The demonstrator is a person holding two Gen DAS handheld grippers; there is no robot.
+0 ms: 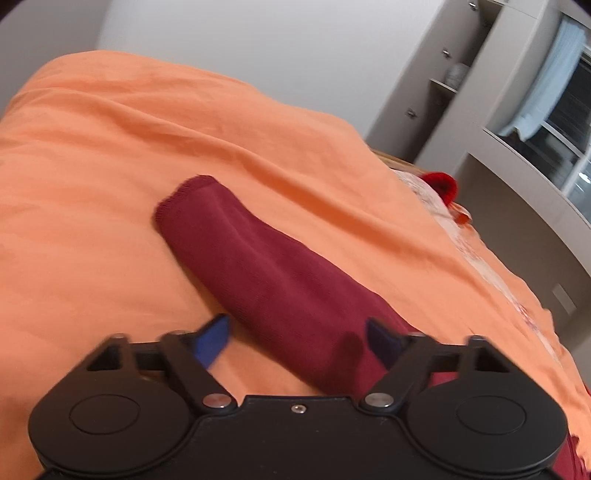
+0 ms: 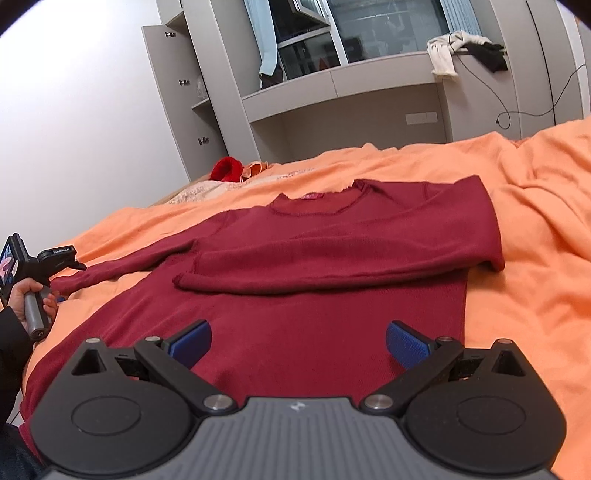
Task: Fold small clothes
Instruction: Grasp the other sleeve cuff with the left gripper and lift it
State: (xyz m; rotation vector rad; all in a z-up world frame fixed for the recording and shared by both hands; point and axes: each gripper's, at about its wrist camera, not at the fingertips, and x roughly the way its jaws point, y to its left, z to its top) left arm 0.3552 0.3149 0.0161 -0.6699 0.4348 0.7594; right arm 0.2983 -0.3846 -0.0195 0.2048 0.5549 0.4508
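Sweater [image 2: 295, 317] flat on bedspread [image 2: 535, 229] | one sleeve [image 2: 332, 254] folded across chest | my left gripper [image 1: 295, 332] spread over outstretched sleeve [image 1: 258, 258], ready to pinch | my right gripper [image 2: 297, 343] spread, idle above hem.

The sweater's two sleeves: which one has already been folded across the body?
The sleeve on the right-gripper side lies folded across the sweater. The other sleeve stretches straight out on the orange bedspread, under the open left gripper.

- Soft, even indoor light lit both views; the window [image 2: 388, 26] at twelve o'clock looked dark
- Left-wrist view was motion-blurred; right-wrist view sharper
- Fisheye bending curved edges; corners vignetted black
- Shadows were faint, without glare
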